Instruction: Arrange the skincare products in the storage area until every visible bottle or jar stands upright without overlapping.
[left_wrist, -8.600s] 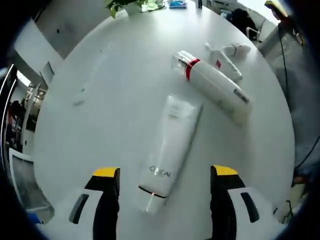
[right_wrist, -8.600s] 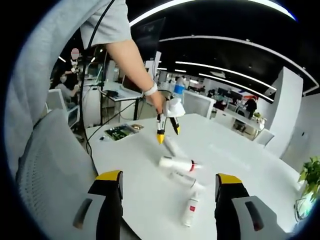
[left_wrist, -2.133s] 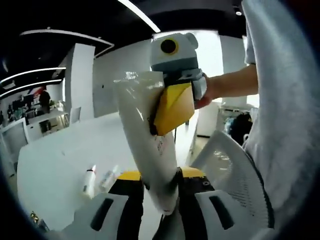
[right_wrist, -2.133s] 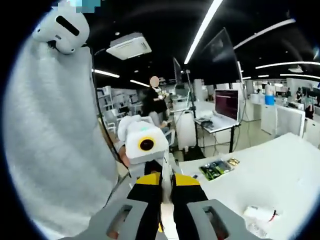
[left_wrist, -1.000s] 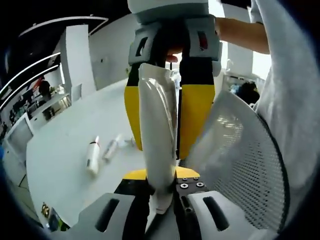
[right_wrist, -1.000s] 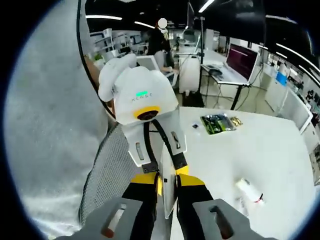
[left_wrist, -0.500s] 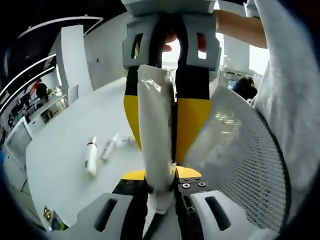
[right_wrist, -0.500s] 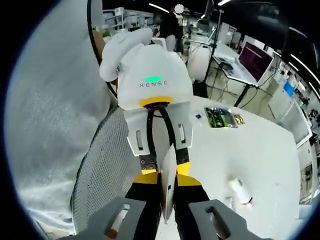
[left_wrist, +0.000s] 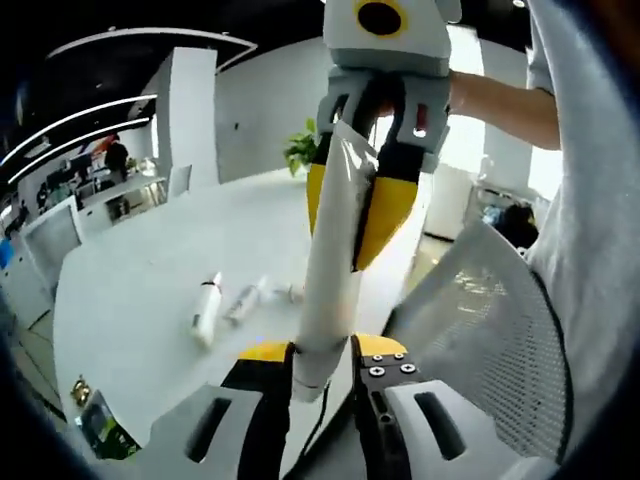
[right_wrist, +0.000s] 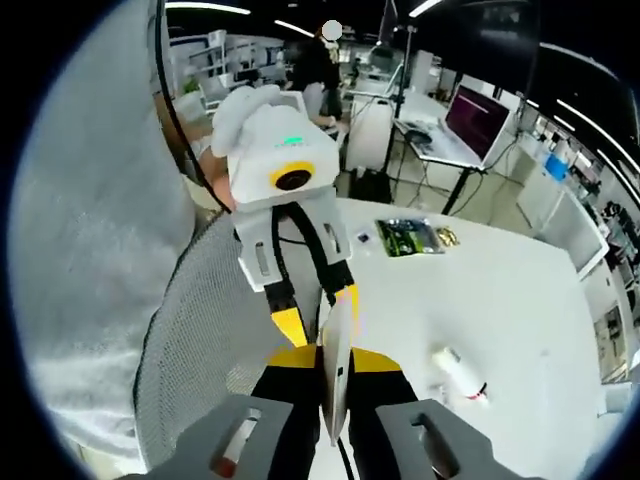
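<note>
A white squeeze tube (left_wrist: 330, 270) is held in the air between both grippers, off the table's edge. My left gripper (left_wrist: 322, 350) is shut on its lower cap end. The right gripper (left_wrist: 350, 205) comes down from above with its yellow fingers (left_wrist: 385, 215) closed on the tube's flat crimped end. In the right gripper view the tube (right_wrist: 336, 400) shows edge-on in my right gripper (right_wrist: 333, 362), with the left gripper (right_wrist: 318, 310) opposite. A white bottle with a red band (left_wrist: 207, 310) and a smaller bottle (left_wrist: 243, 298) lie flat on the white table (left_wrist: 150, 270).
A grey mesh chair back (left_wrist: 480, 320) stands right beside the grippers, against the person's grey shirt (right_wrist: 80, 250). The red-banded bottle (right_wrist: 455, 375) lies near the table's edge, and a green board (right_wrist: 410, 238) lies farther off. Desks, monitors and people fill the room behind.
Both hands have turned, so the tube now leans to the right in the left gripper view. The right gripper sits higher and more tilted on the tube's end. Both grips hold.
</note>
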